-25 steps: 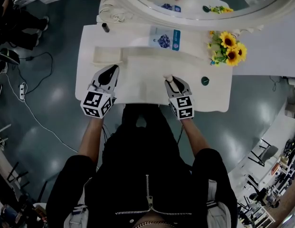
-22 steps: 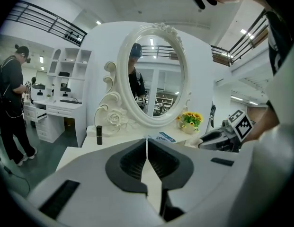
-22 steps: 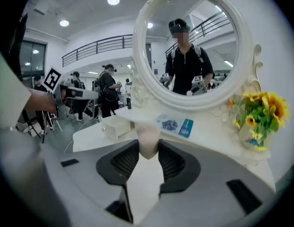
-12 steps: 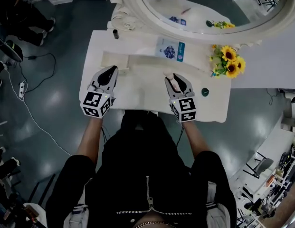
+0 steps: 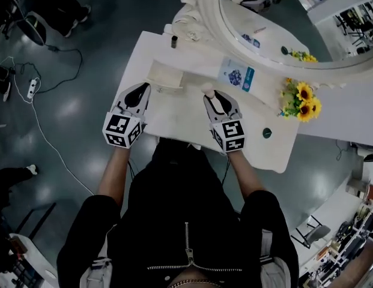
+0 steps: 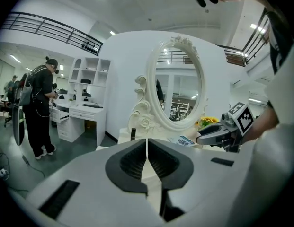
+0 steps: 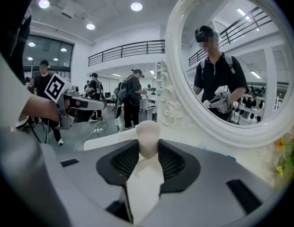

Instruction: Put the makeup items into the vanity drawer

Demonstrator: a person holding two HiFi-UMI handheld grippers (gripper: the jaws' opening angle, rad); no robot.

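Note:
My right gripper [image 5: 213, 96] is over the middle of the white vanity table [image 5: 174, 122]. It is shut on a pale beige, egg-shaped makeup sponge [image 5: 207, 90]. In the right gripper view the sponge [image 7: 148, 132] sticks up between the pads of that gripper [image 7: 148, 148]. My left gripper [image 5: 138, 92] is over the table's left part with its jaws shut and nothing between them [image 6: 147, 144]. Just beyond its tips lies a shallow cream tray-like compartment [image 5: 164, 77]. A blue and white packet [image 5: 237, 77] lies near the mirror. A small dark bottle [image 5: 174, 41] stands at the back left.
An oval mirror in an ornate white frame [image 5: 201, 17] stands at the back of the table. Sunflowers [image 5: 303, 101] are at the right and a small green round thing [image 5: 267, 132] lies near the right front edge. Cables [image 5: 36, 119] trail over the floor on the left.
Both grippers have moved forward over the tabletop toward the mirror, and the right one still carries the sponge. The head view has swung, so the table now lies at a slant.

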